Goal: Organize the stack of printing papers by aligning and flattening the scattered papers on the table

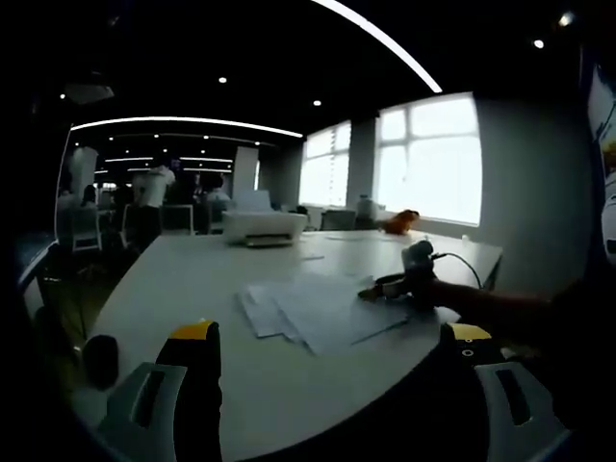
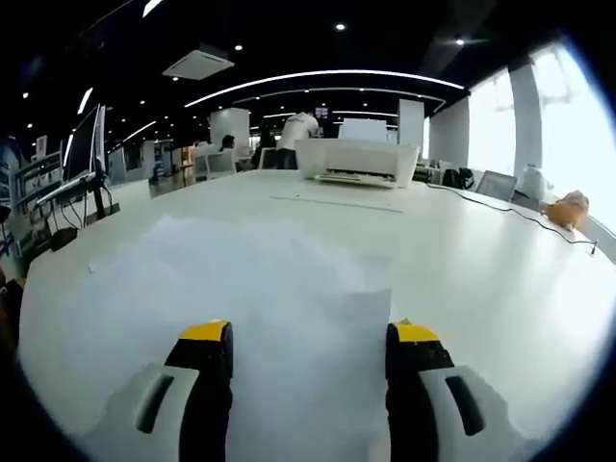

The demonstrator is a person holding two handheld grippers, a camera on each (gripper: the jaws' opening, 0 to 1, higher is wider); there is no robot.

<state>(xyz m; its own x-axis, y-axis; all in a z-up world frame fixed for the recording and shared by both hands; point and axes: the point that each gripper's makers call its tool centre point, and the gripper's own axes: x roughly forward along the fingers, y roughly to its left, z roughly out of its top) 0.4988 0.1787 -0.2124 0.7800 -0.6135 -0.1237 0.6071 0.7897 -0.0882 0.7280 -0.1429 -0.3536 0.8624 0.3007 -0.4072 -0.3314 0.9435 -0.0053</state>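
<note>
Dim, backlit (window [image 1: 428, 159] glare), fisheye-warped

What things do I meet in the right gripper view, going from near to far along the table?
Right gripper → scattered papers → a single sheet → white printer → people at desks.

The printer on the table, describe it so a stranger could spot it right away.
Look along the big white table to its far end, past the loose papers. The printer is the white boxy machine standing there, the only bulky thing among flat sheets.
</note>
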